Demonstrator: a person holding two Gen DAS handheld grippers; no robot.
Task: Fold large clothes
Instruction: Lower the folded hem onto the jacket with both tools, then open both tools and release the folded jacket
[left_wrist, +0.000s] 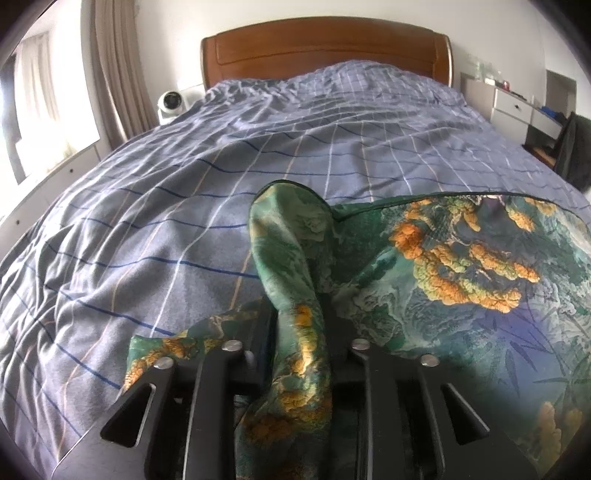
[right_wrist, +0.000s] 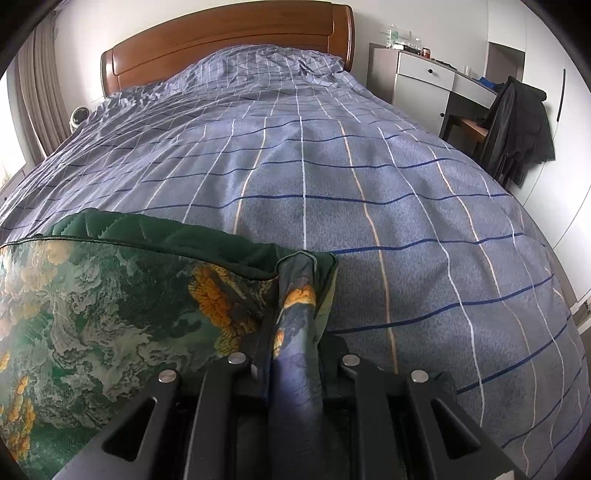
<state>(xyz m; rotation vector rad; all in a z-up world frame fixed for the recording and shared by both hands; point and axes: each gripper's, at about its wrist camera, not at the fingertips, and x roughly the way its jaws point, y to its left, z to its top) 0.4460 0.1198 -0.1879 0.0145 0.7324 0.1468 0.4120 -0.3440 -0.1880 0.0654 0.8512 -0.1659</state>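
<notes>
Bedroom, blue checked duvet underneath. Green floral garment lies at near end of bed; your left gripper and right gripper each clamp bunched corner. Fold barely started; most folding left.

text: none legible | labels/brands: none legible | numbers/signs: none | small items on the far dresser: too small and blurred to make out
</notes>
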